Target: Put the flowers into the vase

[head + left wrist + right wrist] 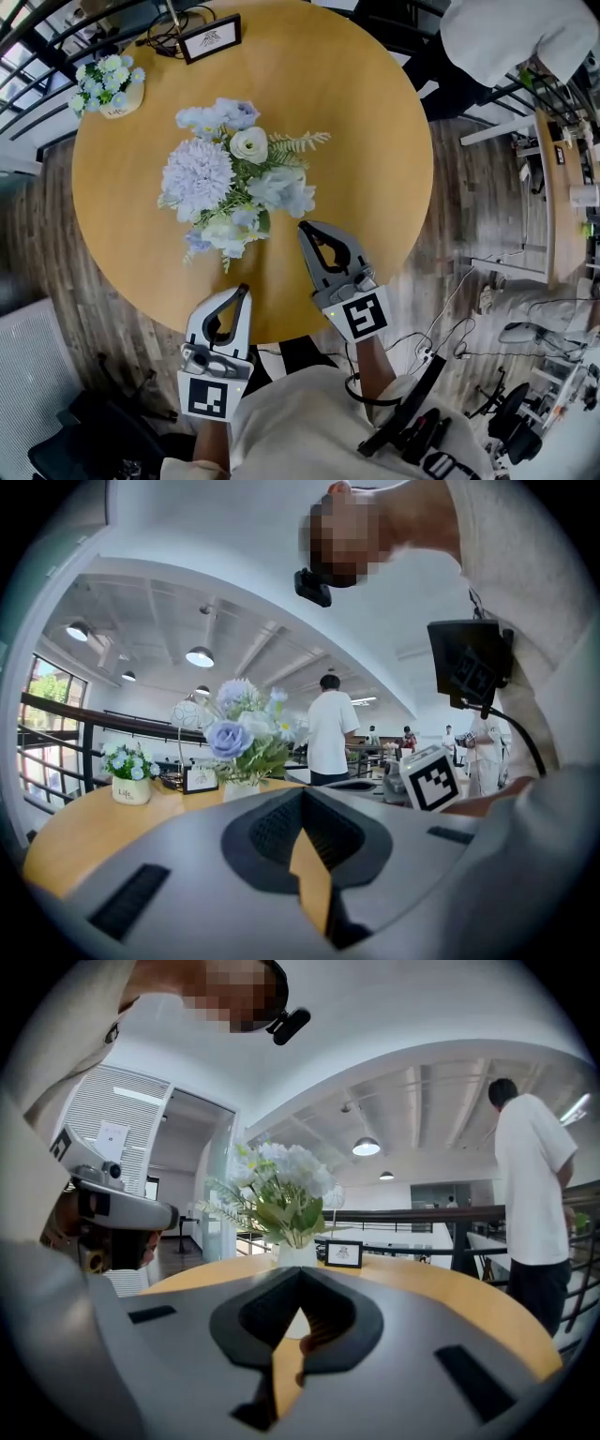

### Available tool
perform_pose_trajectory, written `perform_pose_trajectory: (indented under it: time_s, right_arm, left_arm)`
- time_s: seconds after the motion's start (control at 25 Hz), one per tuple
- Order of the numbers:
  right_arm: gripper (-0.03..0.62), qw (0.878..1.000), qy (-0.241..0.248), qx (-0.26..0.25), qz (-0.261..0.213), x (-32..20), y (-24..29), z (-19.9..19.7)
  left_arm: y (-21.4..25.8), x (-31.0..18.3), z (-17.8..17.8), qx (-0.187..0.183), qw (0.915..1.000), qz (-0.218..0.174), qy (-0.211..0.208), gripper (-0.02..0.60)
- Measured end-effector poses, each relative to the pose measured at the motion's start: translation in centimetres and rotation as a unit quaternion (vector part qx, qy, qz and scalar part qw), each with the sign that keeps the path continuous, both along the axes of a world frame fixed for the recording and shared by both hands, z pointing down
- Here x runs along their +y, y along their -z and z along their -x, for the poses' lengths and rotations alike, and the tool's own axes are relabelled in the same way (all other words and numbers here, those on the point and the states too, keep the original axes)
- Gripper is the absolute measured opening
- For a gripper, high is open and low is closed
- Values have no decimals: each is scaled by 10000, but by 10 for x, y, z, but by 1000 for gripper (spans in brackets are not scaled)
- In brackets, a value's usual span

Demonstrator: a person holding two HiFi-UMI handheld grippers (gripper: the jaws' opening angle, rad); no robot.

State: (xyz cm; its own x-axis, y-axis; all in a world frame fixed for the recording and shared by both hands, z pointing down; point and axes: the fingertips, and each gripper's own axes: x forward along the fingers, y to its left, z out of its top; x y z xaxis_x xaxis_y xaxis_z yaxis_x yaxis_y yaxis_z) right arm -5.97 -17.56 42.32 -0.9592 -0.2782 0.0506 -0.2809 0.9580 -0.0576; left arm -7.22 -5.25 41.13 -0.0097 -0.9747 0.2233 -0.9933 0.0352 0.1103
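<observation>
A bouquet of pale blue and white flowers (234, 178) stands at the middle of the round wooden table (375, 141). In the left gripper view the flowers (246, 728) rise from a white vase (242, 786); the right gripper view shows the same vase (298, 1255) under them. My left gripper (246, 290) is at the table's near edge, shut and empty, its tips meeting (302, 794). My right gripper (303, 228) is just right of the bouquet's near side, apart from it, shut with nothing held (300, 1271).
A small pot of blue flowers (111, 86) and a framed card (210, 37) sit at the table's far left. A dark railing (37, 47) runs behind them. A person in a white shirt (530, 1185) stands beyond the table. Another desk (562, 187) is at the right.
</observation>
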Motion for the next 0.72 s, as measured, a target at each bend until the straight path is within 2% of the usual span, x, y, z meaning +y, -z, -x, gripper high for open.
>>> perform_pose_trajectory:
  time_s: [0.52, 0.6, 0.72]
  right_arm:
    - [8, 9969, 528, -569, 133, 70, 68, -31]
    - [8, 9972, 512, -539, 119, 83, 72, -39]
    - [8, 9983, 530, -216, 96, 104, 63, -50]
  left_arm:
    - [57, 17, -15, -271, 9989, -372, -128, 6]
    - [65, 28, -23, -319, 9984, -445, -155, 6]
    - [67, 49, -34, -295, 9980, -517, -193, 6]
